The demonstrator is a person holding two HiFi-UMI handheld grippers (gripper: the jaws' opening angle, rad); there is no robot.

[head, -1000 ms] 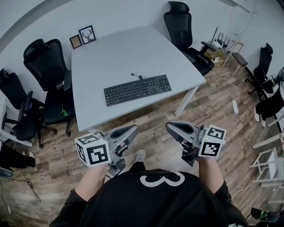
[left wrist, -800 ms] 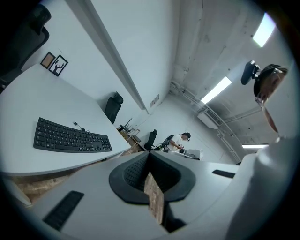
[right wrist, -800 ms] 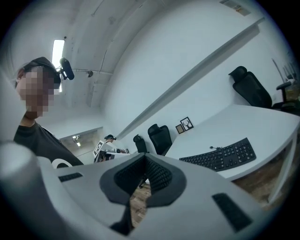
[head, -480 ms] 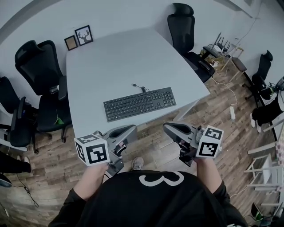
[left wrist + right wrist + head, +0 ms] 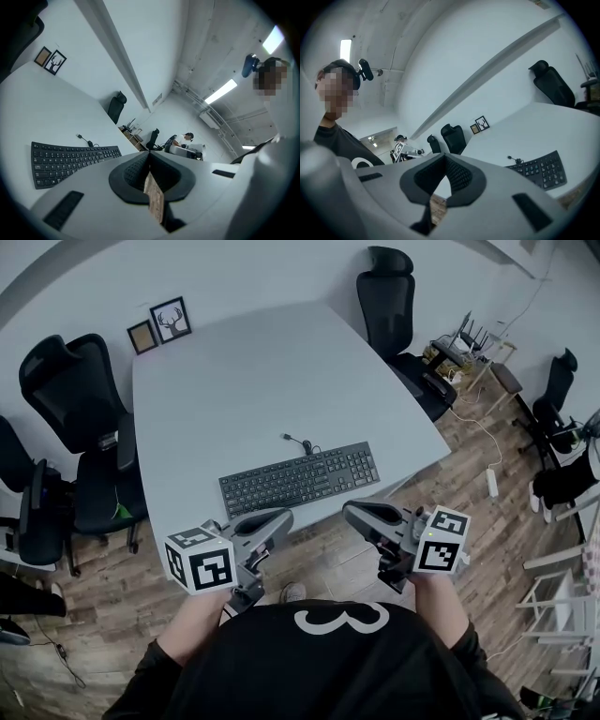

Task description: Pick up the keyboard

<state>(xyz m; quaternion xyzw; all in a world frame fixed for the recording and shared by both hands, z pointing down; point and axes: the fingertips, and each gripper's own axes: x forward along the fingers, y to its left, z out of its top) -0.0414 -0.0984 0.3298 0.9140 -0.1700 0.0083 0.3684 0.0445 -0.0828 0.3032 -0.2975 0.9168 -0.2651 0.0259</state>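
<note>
A black keyboard (image 5: 298, 480) lies flat near the front edge of the grey table (image 5: 234, 381), its cable curling off behind it. My left gripper (image 5: 281, 518) hovers just off the table's front edge, below the keyboard's left half, jaws shut and empty. My right gripper (image 5: 354, 512) hovers beside it, below the keyboard's right end, also shut and empty. In the left gripper view the keyboard (image 5: 70, 159) sits left of the closed left gripper (image 5: 150, 155). In the right gripper view the keyboard (image 5: 541, 169) sits right of the closed right gripper (image 5: 446, 160).
Black office chairs stand at the table's left (image 5: 75, 381) and at the far right corner (image 5: 394, 287). Two small picture frames (image 5: 159, 324) lean against the wall at the table's back. A power strip (image 5: 491, 480) lies on the wooden floor at right.
The person has stepped toward the table: keyboard and table edge have slid closer to both grippers, which moved forward together. Both pairs of jaws stayed shut.
</note>
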